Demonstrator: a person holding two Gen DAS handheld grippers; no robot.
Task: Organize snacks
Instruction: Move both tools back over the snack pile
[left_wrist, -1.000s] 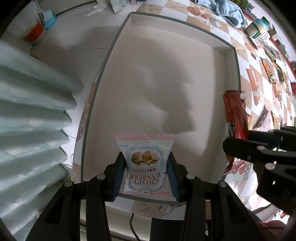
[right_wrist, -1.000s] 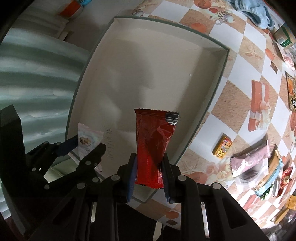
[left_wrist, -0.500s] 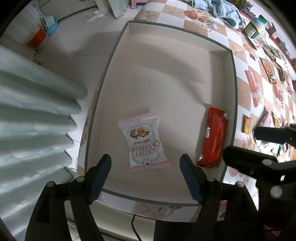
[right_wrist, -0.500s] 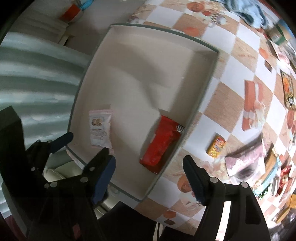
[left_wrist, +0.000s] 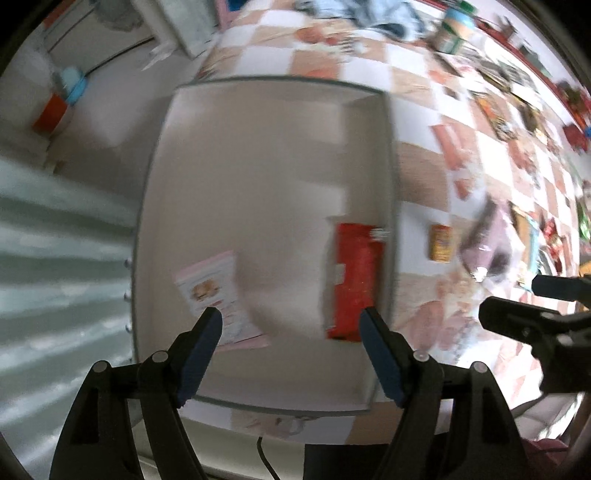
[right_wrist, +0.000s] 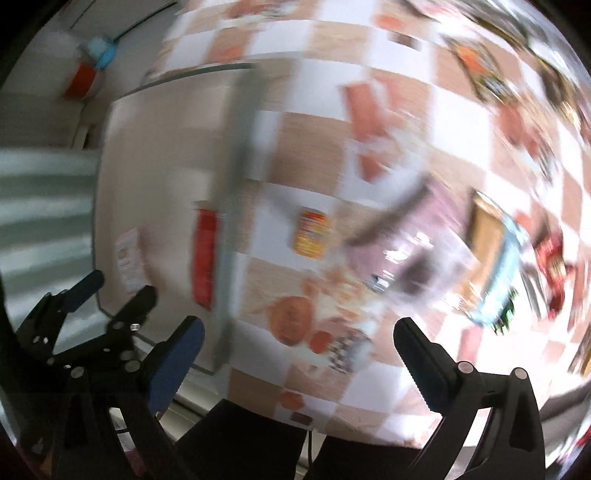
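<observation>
A shallow white tray (left_wrist: 392, 177) lies on the checkered table. In it lie a pink-and-white cranberry cookie packet (left_wrist: 214, 291) at the near left and a red snack packet (left_wrist: 352, 280) against the right wall. My left gripper (left_wrist: 290, 334) is open and empty above the tray's near end. My right gripper (right_wrist: 295, 343) is open and empty over the table right of the tray (right_wrist: 229, 192). A small orange packet (right_wrist: 310, 232) and a pile of other snacks (right_wrist: 491, 258) lie ahead of it. The red packet (right_wrist: 205, 258) and cookie packet (right_wrist: 129, 258) show blurred at left.
More snack packets (left_wrist: 491, 240) lie on the table right of the tray. A blue cloth (left_wrist: 369, 11) and a jar (left_wrist: 452, 33) are at the far end. Pale green curtain folds (left_wrist: 55, 258) hang left. An orange-and-blue bucket (left_wrist: 59, 107) stands on the floor.
Both grippers let go of their packets, which now lie in the tray. Both have since lifted back and swung right, the right one out over the table's snack pile.
</observation>
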